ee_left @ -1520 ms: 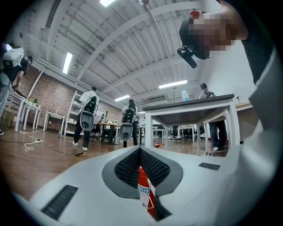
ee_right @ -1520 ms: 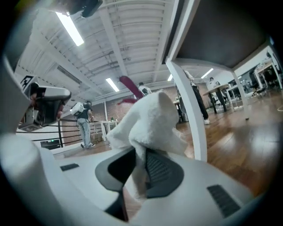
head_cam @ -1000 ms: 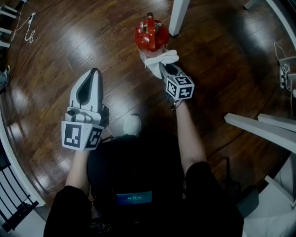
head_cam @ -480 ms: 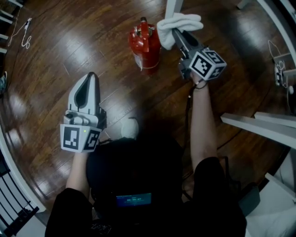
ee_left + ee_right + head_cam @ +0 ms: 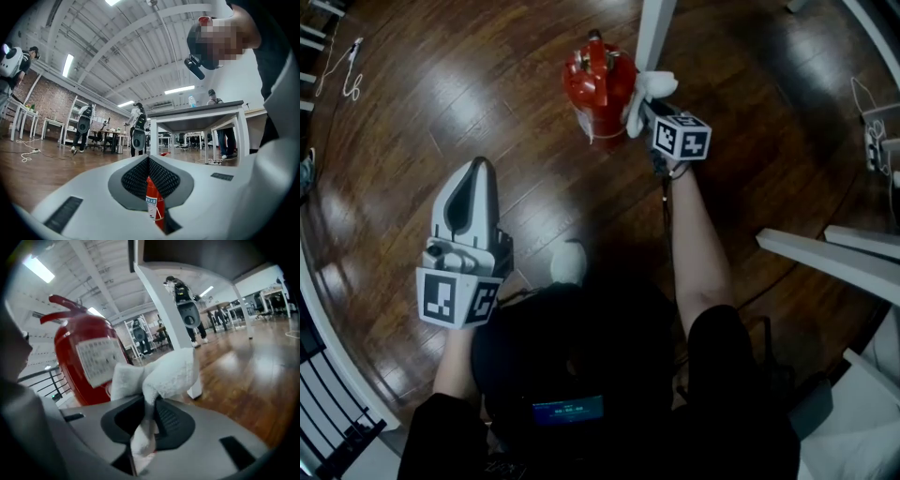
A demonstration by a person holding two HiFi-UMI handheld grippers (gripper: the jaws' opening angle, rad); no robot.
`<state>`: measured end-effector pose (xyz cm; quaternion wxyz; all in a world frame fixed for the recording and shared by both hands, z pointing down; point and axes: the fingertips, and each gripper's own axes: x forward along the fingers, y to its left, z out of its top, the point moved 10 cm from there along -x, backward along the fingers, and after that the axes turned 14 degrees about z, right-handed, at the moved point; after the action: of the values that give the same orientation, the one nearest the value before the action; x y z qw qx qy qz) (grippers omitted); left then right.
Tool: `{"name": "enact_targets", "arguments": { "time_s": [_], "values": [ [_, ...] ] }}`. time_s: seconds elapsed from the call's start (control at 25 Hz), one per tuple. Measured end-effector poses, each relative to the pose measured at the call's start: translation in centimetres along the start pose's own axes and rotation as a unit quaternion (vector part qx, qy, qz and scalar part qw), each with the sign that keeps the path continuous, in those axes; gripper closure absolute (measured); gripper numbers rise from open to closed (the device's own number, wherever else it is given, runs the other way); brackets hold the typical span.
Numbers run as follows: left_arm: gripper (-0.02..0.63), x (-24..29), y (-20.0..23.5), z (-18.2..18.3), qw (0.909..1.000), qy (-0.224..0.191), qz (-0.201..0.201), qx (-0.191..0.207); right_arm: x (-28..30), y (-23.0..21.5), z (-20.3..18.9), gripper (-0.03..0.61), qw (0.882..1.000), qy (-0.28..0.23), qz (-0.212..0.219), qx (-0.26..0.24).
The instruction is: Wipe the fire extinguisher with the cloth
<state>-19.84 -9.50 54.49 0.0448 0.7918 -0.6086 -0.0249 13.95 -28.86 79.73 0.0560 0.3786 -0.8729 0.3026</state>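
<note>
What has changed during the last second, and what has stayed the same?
The right gripper, shut on the cloth throughout, went from the near side of the fire extinguisher up and away to its right, then came back. Now the cloth lies against the fire extinguisher's right side. The left gripper stayed shut and empty, low at the left, and the fire extinguisher stayed upright.

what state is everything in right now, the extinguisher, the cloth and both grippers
fire extinguisher: upright on the wood floor, handle on top
cloth: bunched, clamped at one end, apparently lying against the extinguisher's side
right gripper: shut on the cloth, up beside the extinguisher
left gripper: shut, holding nothing, well short of the extinguisher
</note>
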Motion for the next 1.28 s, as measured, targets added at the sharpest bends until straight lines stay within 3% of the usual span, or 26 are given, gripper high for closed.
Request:
{"name": "enact_targets", "arguments": {
  "time_s": [0.12, 0.24, 0.32, 0.4, 0.52, 0.68, 0.76, 0.84, 1.08, 1.28],
  "values": [
    [0.614, 0.1, -0.3, -0.4, 0.9999, 0.005, -0.01, 0.0, 0.9, -0.7, -3.3, 0.506, 0.997, 0.053, -0.035, 0.043],
    [0.614, 0.5, -1.0, -0.3, 0.9998, 0.001, -0.019, 0.001, 1.0, -0.1, -5.8, 0.505, 0.993, 0.106, -0.056, 0.017],
    [0.614, 0.6, -1.2, -0.1, 0.9998, -0.003, -0.021, 0.003, -0.4, 1.2, -5.5, 0.505, 0.997, 0.057, -0.054, -0.007],
    [0.614, 0.5, -1.1, 0.0, 0.9998, -0.005, -0.017, 0.0, -2.9, 3.5, -3.3, 0.505, 0.998, -0.039, -0.042, -0.025],
    [0.614, 0.3, -0.9, 0.1, 0.9999, -0.009, -0.008, -0.006, -7.2, 9.7, 1.0, 0.503, 0.986, -0.151, -0.023, -0.072],
    [0.614, -0.1, -0.9, 0.3, 0.9998, -0.014, 0.001, -0.013, -10.4, 19.9, 4.6, 0.503, 0.966, -0.207, 0.015, -0.152],
    [0.614, -0.4, -1.0, 0.5, 0.9997, -0.018, 0.004, -0.013, -9.8, 23.7, 5.0, 0.503, 0.956, -0.194, 0.032, -0.218],
    [0.614, -0.7, -1.0, 0.6, 0.9996, -0.022, 0.009, -0.013, -7.6, 25.4, 4.3, 0.503, 0.957, -0.155, 0.034, -0.243],
    [0.614, -1.7, -1.0, 0.9, 0.9995, -0.024, 0.016, -0.011, -0.9, 22.6, 3.8, 0.503, 0.975, -0.124, -0.007, -0.185],
    [0.614, -1.9, -0.6, 0.8, 0.9994, -0.024, 0.021, -0.015, 0.6, 21.4, 2.4, 0.503, 0.982, -0.097, -0.005, -0.162]
  ]
}}
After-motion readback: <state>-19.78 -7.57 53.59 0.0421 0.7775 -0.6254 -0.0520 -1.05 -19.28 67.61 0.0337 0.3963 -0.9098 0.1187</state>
